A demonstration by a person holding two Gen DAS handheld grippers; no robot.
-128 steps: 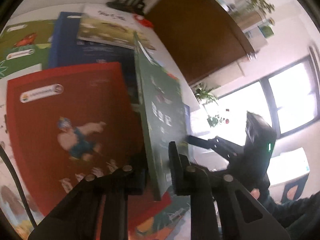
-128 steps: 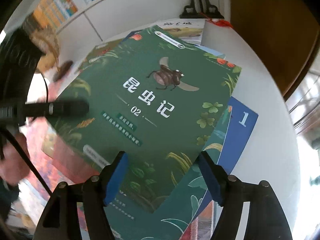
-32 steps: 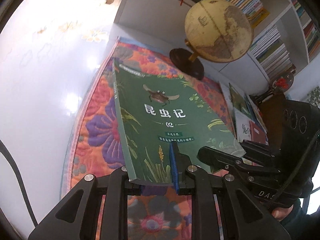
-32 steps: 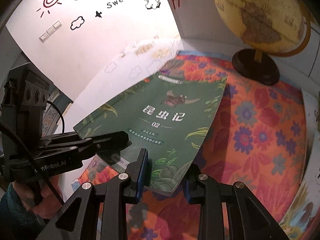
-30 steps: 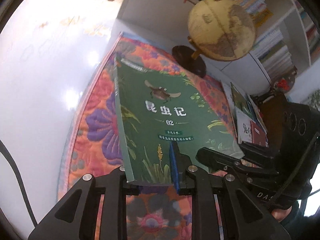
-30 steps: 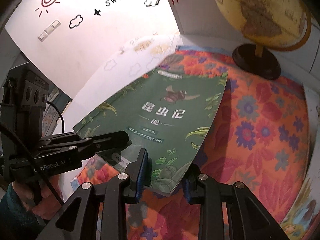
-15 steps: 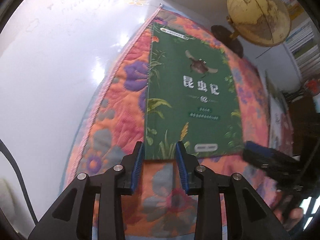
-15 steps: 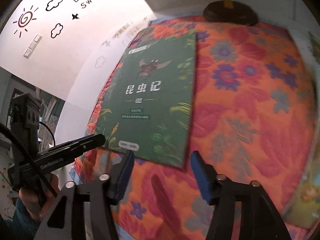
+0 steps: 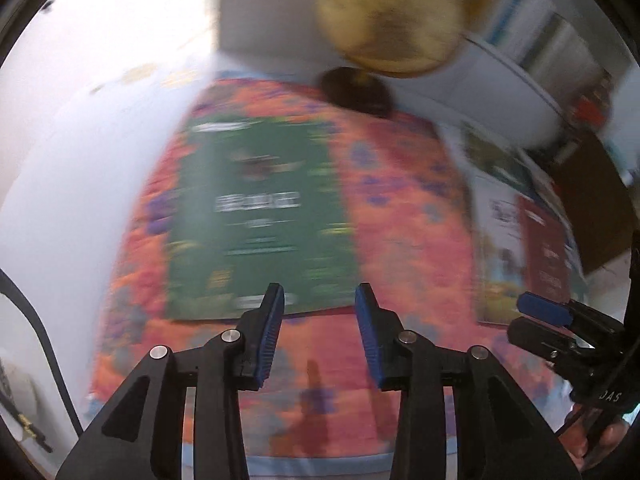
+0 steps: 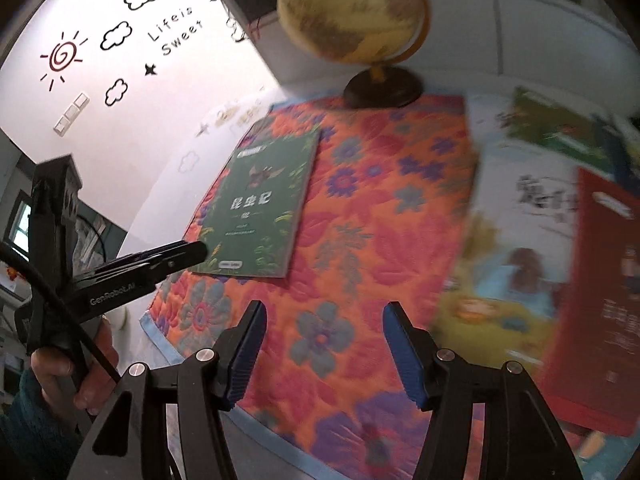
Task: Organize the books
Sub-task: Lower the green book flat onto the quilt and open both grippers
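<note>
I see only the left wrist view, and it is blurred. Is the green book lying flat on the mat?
Observer: Yes. The right wrist view is sharper: the green book lies flat and closed near the left edge of the floral mat.
Operator: Does the right gripper hold anything? I see only one side of it.
Observer: No. The right gripper is open, with only the mat showing between its fingers.
Operator: And my left gripper, seen from the side?
Observer: The left gripper is opening and nothing is clamped in it. Its fingertip sits by the book's near corner, and I cannot tell whether it touches.
</note>
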